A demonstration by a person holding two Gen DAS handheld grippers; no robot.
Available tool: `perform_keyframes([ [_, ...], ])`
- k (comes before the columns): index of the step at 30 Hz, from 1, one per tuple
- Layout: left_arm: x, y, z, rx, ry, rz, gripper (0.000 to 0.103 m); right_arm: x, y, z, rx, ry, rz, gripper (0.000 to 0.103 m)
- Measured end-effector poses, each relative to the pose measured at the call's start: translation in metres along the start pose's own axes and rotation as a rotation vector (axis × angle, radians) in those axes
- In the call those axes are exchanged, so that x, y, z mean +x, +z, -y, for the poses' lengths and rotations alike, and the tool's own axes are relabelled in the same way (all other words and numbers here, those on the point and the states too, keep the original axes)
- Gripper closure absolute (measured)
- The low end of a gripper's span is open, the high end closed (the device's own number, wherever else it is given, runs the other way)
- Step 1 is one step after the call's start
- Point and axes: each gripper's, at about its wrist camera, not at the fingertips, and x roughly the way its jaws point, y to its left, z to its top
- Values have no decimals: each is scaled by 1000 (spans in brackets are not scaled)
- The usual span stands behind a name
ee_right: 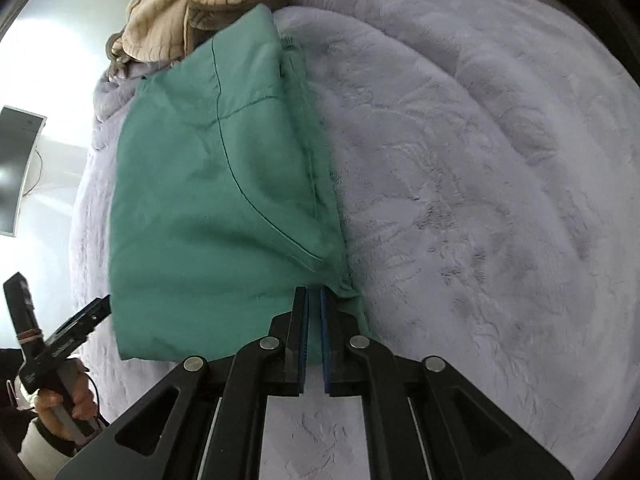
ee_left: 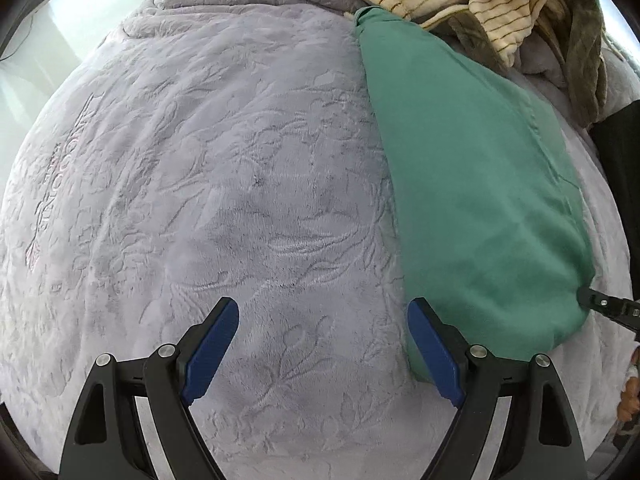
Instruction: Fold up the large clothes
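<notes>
Blue-padded left gripper (ee_left: 323,350) stands spread wide over the bedcover, nothing between its pads, its right pad just beside the near left corner of the green garment (ee_left: 472,184), seemingly poised to take that edge. Lilac plush blanket (ee_left: 200,184), embossed with floral relief, serves as the folding surface. Green garment, a smooth, soft knit with stitched seams, lies folded into a long panel. Right gripper (ee_right: 314,300) is pressed together at the garment's near right corner, apparently pinching its edge. A striped cream fabric (ee_right: 180,4) is heaped beyond.
</notes>
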Motion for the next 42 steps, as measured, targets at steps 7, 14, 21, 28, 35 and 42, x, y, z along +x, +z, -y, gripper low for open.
perform_keyframes([
  [7, 2, 0, 4, 3, 16, -5, 16, -40, 13, -3, -16, 9, 71, 94],
  [14, 9, 2, 10, 11, 17, -21, 16, -35, 32, -1, 7, 48, 62, 94],
  [21, 10, 8, 8, 8, 11, -18, 16, -20, 46, -2, 10, 85, 46, 76],
  [28, 1, 28, 4, -30, -122, 28, 0, -10, 72, 0, 5, 164, 59, 45],
  [35, 36, 39, 16, -51, -316, -96, 0, 33, 107, 15, 40, 296, -20, 45],
  [42, 74, 37, 28, -84, -527, -213, 0, 79, 133, 8, 44, 484, -113, 42],
])
